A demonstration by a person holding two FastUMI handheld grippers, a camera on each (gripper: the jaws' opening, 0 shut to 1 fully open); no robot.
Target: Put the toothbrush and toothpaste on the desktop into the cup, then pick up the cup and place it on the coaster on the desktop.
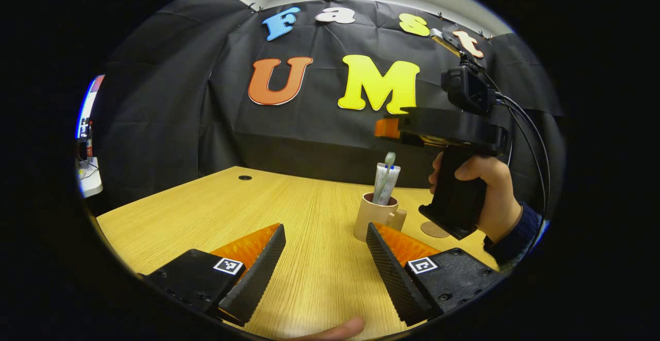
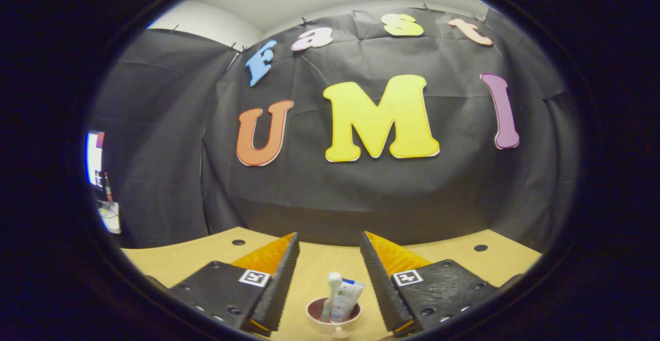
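Both grippers' fingers stand spread, gripping nothing: the left gripper (image 1: pixel 325 263) low over the desktop (image 1: pixel 206 212), the right gripper (image 2: pixel 330 279) above the cup (image 1: pixel 372 217). Toothbrush (image 1: pixel 388 168) and toothpaste (image 1: pixel 384 183) stand inside it; the coaster (image 1: pixel 432 229) lies just right. Judged next: grasping the cup, then lifting it onto the coaster.

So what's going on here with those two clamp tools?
A person holds a two-finger gripper in each hand over a wooden desk. The toothbrush and toothpaste already stand in the cup. The right gripper hangs open above the cup, while the left gripper waits open nearby. The cup is not yet on the coaster beside it.
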